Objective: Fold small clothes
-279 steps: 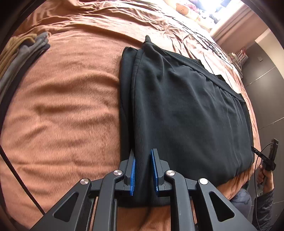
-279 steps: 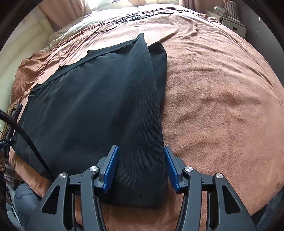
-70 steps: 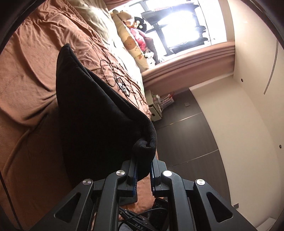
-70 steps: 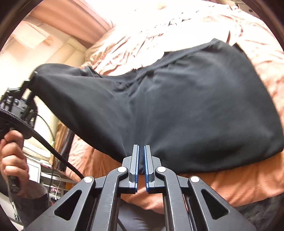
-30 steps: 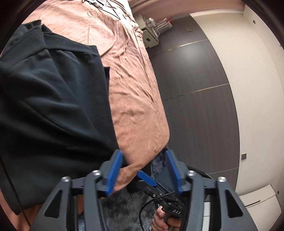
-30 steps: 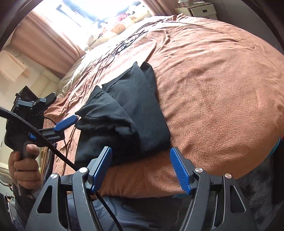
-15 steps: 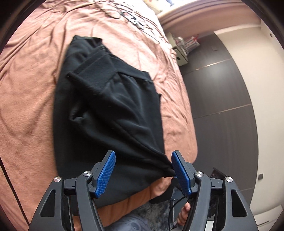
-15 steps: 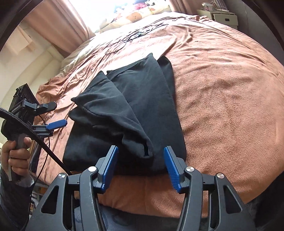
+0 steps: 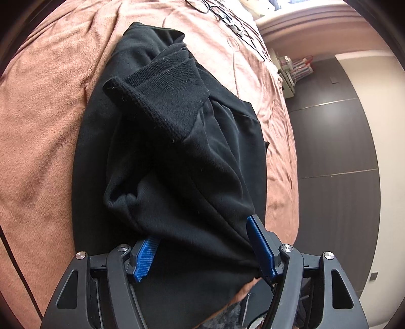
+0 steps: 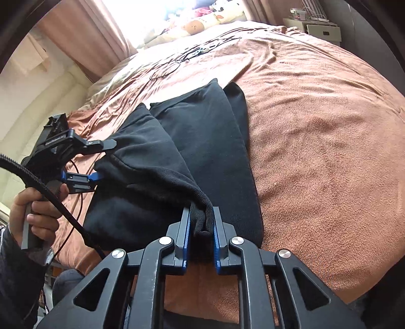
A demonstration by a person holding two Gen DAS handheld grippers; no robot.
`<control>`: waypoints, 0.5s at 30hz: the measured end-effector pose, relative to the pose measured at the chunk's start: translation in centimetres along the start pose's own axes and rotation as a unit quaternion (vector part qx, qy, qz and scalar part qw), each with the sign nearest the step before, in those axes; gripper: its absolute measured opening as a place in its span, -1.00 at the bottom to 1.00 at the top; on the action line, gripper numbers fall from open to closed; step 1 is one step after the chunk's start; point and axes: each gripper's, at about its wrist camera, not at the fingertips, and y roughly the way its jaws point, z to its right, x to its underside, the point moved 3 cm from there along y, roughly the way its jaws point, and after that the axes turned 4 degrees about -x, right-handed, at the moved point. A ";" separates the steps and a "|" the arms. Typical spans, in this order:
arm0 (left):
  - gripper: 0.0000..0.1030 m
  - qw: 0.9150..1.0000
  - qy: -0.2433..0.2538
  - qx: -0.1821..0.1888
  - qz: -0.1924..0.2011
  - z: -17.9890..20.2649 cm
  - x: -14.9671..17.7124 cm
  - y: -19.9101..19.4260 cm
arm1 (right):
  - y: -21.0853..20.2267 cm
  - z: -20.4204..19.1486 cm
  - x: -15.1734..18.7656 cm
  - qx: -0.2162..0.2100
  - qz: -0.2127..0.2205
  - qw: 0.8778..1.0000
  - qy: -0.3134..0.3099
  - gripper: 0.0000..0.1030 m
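I have the black garment (image 10: 202,141) lying partly folded on the brown blanket (image 10: 316,151) near the bed's near edge, its folded-over layers running away from me toward the bright window (image 10: 141,15). My right gripper (image 10: 201,222) sits at the garment's near end, and its jaws are closing, with the blue pads already pressed on either side of a bunched black corner of the fabric. From that pinch a raised fold climbs away across the garment toward my left gripper (image 10: 103,162), seen at the garment's far-left side, held in a hand (image 10: 35,210) with a dark sleeve, a black cable (image 10: 58,200) running from it.

In the left wrist view, my left gripper (image 9: 205,250) has its jaws spread wide and opening further. The thick folded edge of the garment (image 9: 177,151) lies between the blue pads (image 9: 145,254), and the cloth drapes against the right-hand pad; the pads do not squeeze it. A ribbed band (image 9: 164,93) of the garment sits turned up on top of the pile, beyond the gripper. Past the garment, on the blanket's far part, thin dark wires (image 9: 227,15) lie loose, and a small bedside cabinet (image 10: 319,30) stands off the blanket's far corner.
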 end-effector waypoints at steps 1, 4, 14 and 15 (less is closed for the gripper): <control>0.35 1.000 -0.002 0.001 0.003 0.2 -0.2 0.2 | 0.0 0.1 0.1 -0.002 0.001 1.000 0.002 -0.80; 0.34 1.000 -0.001 0.007 0.015 0.7 -0.8 0.8 | -0.2 0.6 0.5 -0.006 0.004 1.000 0.005 -0.80; -0.69 0.998 0.040 0.023 0.031 4.7 -3.4 1.6 | -0.8 1.7 1.6 -0.028 0.015 0.999 0.031 -0.81; -0.70 0.998 0.046 0.028 0.033 5.3 -3.6 1.5 | -0.9 1.8 1.7 -0.031 0.017 0.999 0.035 -0.81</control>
